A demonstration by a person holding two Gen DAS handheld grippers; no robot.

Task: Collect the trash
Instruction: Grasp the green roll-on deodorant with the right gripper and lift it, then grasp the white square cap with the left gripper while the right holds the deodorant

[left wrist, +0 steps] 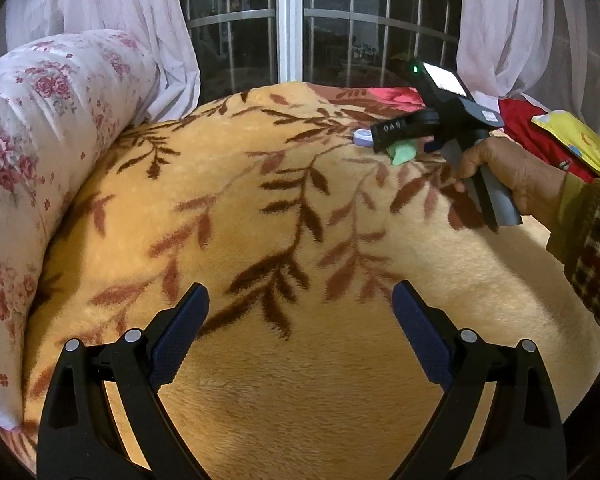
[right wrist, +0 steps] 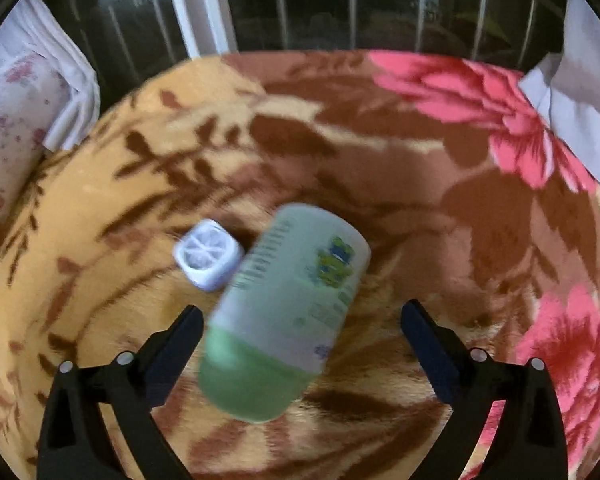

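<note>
Home bedroom: bed with leaf-print fleece blanket (left wrist: 260, 208), floral bolster pillow (left wrist: 40, 128), sheer curtains (left wrist: 140, 20), dark barred window (left wrist: 340, 24).

The right gripper (left wrist: 404, 142) body bears pale characters like "8A0"; the green bottle's (right wrist: 288, 308) label is unreadable.

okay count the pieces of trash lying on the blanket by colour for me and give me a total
Green bottle: 1
Lavender-white square container: 1
Total: 2
Both lie on the blanket, the bottle between the open right gripper fingers, not pinched.
</note>
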